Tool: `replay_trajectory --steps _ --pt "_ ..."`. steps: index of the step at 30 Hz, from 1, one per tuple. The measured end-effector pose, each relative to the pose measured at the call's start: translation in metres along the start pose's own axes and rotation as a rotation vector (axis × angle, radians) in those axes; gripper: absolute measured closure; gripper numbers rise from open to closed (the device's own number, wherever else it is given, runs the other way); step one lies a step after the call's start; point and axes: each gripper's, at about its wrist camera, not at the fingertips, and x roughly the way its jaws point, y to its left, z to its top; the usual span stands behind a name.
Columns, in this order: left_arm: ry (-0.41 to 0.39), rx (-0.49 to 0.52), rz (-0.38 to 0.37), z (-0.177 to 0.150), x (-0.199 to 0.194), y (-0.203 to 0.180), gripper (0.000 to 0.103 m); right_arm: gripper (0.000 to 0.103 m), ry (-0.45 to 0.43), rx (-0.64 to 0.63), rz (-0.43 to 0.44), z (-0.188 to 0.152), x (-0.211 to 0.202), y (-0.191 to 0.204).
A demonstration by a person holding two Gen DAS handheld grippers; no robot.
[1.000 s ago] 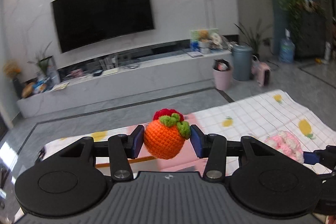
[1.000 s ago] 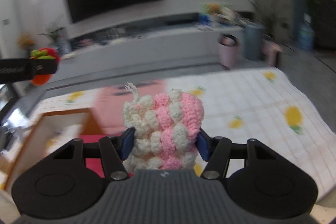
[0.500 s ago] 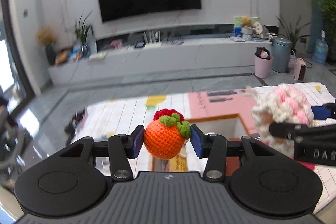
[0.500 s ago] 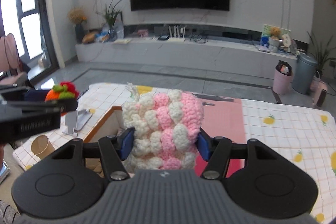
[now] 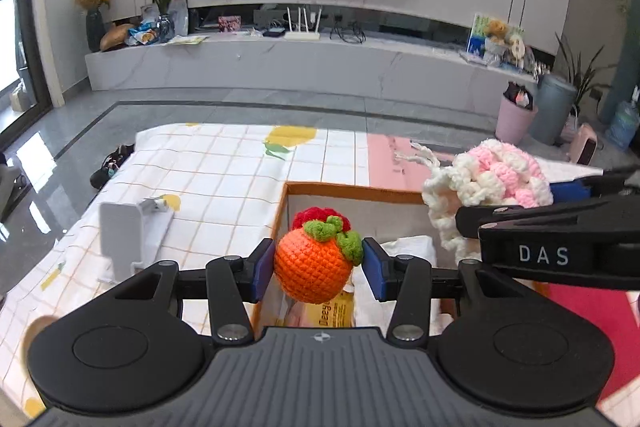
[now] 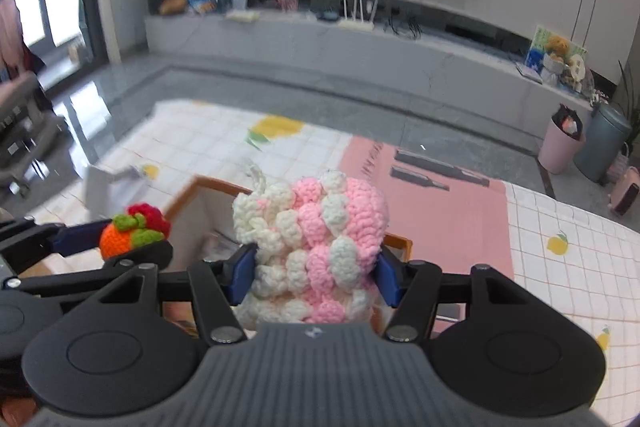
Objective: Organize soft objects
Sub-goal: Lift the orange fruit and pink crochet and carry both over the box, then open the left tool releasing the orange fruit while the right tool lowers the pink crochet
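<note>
My left gripper (image 5: 318, 265) is shut on an orange crocheted fruit (image 5: 314, 267) with green leaves and a red tuft. It hangs over the near left part of an open box (image 5: 352, 189) with an orange rim and white inside. My right gripper (image 6: 312, 271) is shut on a pink and white crocheted pouch (image 6: 316, 239), also above the box (image 6: 192, 195). In the left wrist view the pouch (image 5: 488, 187) and right gripper sit at the right. The right wrist view shows the orange fruit (image 6: 128, 233) at the left.
The box stands on a table under a white checked cloth (image 5: 208, 179) with lemon prints and a pink mat (image 6: 432, 199). A white stand (image 5: 124, 235) lies left of the box. White cloth and a yellow packet (image 5: 336, 311) lie inside the box.
Both grippers swung left and sank toward the table, each still holding its toy. The box has come under them, and the two grippers are closer together.
</note>
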Motion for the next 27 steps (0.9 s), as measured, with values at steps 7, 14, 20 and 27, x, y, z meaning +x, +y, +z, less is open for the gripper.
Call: replay_trajectory --steps 7,14,20,27 --pt "0.057 -0.015 -0.039 -0.012 0.031 0.006 0.05 0.043 0.092 -0.044 0.033 -0.002 0.042 -0.004" --pt "0.079 0.076 -0.037 -0.021 0.033 -0.004 0.05 0.043 0.14 -0.117 -0.012 -0.012 0.059 0.0" --pt "0.058 0.059 -0.059 -0.025 0.025 0.0 0.05 0.043 0.185 -0.179 -0.039 -0.012 0.081 0.009" --pt "0.145 0.115 -0.176 -0.031 -0.002 0.001 0.05 0.042 0.269 -0.239 -0.039 -0.012 0.108 0.024"
